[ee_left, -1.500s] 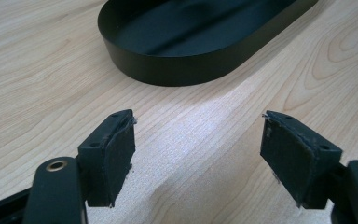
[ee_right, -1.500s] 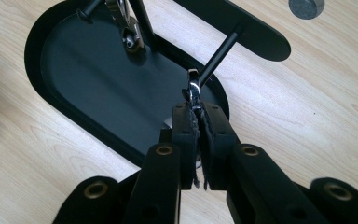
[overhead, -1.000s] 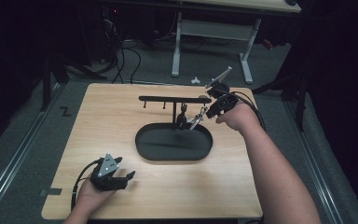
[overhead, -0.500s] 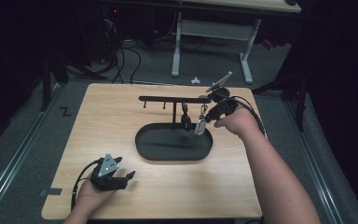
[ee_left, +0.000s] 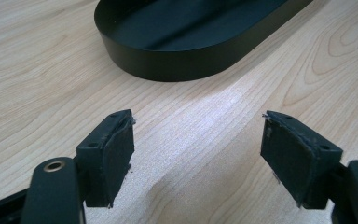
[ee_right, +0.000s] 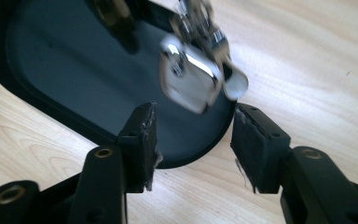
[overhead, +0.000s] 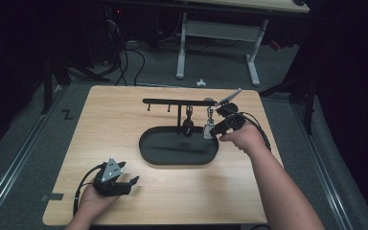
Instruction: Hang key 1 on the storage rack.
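On the pale wooden table (overhead: 124, 120), my right gripper (overhead: 216, 130) has just let its jaws open, and the shiny silver padlock (ee_right: 189, 79) hangs free above the black oval tray (overhead: 148, 155).

No legible text, labels or brands; only Z-shaped tape mark (overhead: 67, 114) on floor.

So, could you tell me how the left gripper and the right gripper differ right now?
The left gripper sits near the front of the table, the right gripper by the black tray. The left faces bare wood, the right a hanging silver piece, its fingers having just been opening. Both are open, holding nothing.
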Action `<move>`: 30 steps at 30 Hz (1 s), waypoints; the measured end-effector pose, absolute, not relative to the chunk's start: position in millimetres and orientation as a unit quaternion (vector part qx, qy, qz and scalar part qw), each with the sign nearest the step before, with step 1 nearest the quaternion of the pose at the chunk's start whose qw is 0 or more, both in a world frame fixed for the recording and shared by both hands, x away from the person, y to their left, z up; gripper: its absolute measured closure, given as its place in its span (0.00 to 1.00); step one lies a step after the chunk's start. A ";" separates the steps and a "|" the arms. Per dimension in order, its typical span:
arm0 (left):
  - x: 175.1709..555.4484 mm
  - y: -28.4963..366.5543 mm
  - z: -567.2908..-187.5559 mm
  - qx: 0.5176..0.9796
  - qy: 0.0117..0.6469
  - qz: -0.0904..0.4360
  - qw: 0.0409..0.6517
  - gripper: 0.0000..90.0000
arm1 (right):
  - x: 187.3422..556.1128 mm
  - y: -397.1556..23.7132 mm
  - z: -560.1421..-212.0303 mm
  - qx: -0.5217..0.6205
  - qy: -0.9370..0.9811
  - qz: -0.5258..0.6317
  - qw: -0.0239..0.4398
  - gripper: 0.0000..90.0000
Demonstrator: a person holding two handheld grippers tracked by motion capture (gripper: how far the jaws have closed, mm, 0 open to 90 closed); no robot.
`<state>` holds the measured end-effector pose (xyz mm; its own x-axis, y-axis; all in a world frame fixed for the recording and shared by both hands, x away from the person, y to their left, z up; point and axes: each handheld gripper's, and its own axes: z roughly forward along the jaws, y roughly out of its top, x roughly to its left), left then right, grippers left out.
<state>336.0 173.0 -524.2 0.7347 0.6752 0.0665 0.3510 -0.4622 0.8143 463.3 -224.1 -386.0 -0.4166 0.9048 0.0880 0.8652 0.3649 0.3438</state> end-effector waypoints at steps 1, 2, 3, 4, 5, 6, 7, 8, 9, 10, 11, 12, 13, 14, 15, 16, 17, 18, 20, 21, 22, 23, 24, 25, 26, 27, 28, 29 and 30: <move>336.0 173.1 -524.2 0.833 0.308 0.194 0.416 0.29 | 462.4 -225.8 -389.5 0.540 0.822 0.171 0.057 0.54; 336.0 173.2 -524.3 0.833 0.308 0.194 0.417 0.29 | 460.7 -228.5 -395.8 0.544 0.819 0.172 0.056 0.53; 336.1 173.2 -524.5 0.833 0.308 0.193 0.416 0.29 | 459.0 -229.9 -401.0 0.549 0.816 0.172 0.055 0.52; 336.2 173.3 -524.5 0.834 0.308 0.192 0.415 0.29 | 457.8 -232.3 -406.3 0.548 0.816 0.175 0.056 0.52; 336.3 173.2 -524.7 0.835 0.308 0.191 0.415 0.29 | 456.1 -234.0 -410.9 0.549 0.815 0.174 0.057 0.50; 336.4 172.9 -525.0 0.834 0.308 0.192 0.415 0.29 | 453.7 -235.1 -415.2 0.553 0.812 0.175 0.059 0.50; 336.3 172.3 -525.5 0.834 0.308 0.191 0.415 0.29 | 452.1 -236.3 -418.1 0.554 0.811 0.176 0.060 0.49; 336.3 172.0 -525.7 0.834 0.308 0.192 0.416 0.29 | 448.7 -237.8 -424.0 0.552 0.812 0.175 0.066 0.48; 336.4 171.8 -526.0 0.834 0.308 0.191 0.416 0.29 | 446.3 -239.4 -426.9 0.552 0.811 0.183 0.068 0.48; 336.4 171.7 -526.0 0.835 0.308 0.191 0.415 0.29 | 442.9 -241.2 -431.5 0.559 0.805 0.185 0.067 0.48; 336.4 171.7 -526.0 0.836 0.307 0.190 0.413 0.29 | 440.5 -243.0 -434.7 0.558 0.805 0.193 0.069 0.48; 336.4 171.6 -526.1 0.837 0.307 0.190 0.412 0.29 | 437.2 -244.9 -438.3 0.560 0.802 0.195 0.070 0.48; 336.4 171.5 -526.3 0.836 0.307 0.190 0.412 0.29 | 433.7 -246.6 -442.3 0.561 0.800 0.200 0.075 0.47; 336.3 171.4 -526.3 0.837 0.307 0.190 0.411 0.29 | 430.3 -248.8 -446.2 0.560 0.799 0.203 0.080 0.47; 336.3 171.2 -526.4 0.837 0.307 0.190 0.411 0.29 | 426.8 -250.7 -449.9 0.562 0.797 0.207 0.082 0.47; 336.2 170.9 -526.5 0.838 0.307 0.190 0.410 0.29 | 424.2 -252.1 -452.6 0.564 0.794 0.212 0.082 0.46; 336.1 170.6 -526.8 0.837 0.307 0.191 0.411 0.29 | 419.9 -254.8 -456.4 0.565 0.791 0.219 0.088 0.46; 336.1 170.5 -526.8 0.838 0.306 0.191 0.410 0.29 | 416.1 -256.2 -458.8 0.566 0.788 0.222 0.096 0.46; 336.3 170.1 -526.9 0.838 0.305 0.191 0.409 0.29 | 408.4 -259.5 -463.0 0.563 0.785 0.233 0.111 0.45; 336.4 170.0 -527.0 0.838 0.305 0.191 0.410 0.29 | 404.0 -260.4 -464.7 0.562 0.782 0.240 0.121 0.45; 336.4 170.0 -527.1 0.839 0.305 0.190 0.410 0.29 | 399.3 -261.6 -466.4 0.556 0.782 0.247 0.134 0.44; 336.2 169.8 -527.1 0.839 0.303 0.189 0.409 0.29 | 395.4 -262.5 -467.6 0.552 0.781 0.254 0.143 0.44; 336.0 169.6 -527.1 0.839 0.302 0.190 0.410 0.29 | 388.3 -263.5 -469.5 0.547 0.778 0.266 0.156 0.44; 335.9 169.2 -526.8 0.839 0.301 0.189 0.412 0.29 | 382.6 -264.4 -471.5 0.544 0.775 0.275 0.166 0.43; 335.9 168.8 -526.6 0.838 0.302 0.190 0.414 0.29 | 376.8 -265.3 -473.7 0.543 0.771 0.284 0.174 0.42; 336.0 168.5 -526.4 0.837 0.301 0.189 0.415 0.29 | 371.5 -266.9 -476.8 0.539 0.766 0.296 0.185 0.41; 336.1 168.0 -526.2 0.838 0.300 0.189 0.415 0.29 | 366.0 -267.8 -479.6 0.543 0.758 0.306 0.191 0.40; 336.2 166.7 -526.4 0.840 0.297 0.190 0.413 0.29 | 362.3 -268.8 -481.8 0.543 0.753 0.314 0.197 0.40; 336.2 165.5 -526.4 0.841 0.296 0.190 0.412 0.29 | 356.3 -270.3 -485.5 0.543 0.746 0.325 0.207 0.39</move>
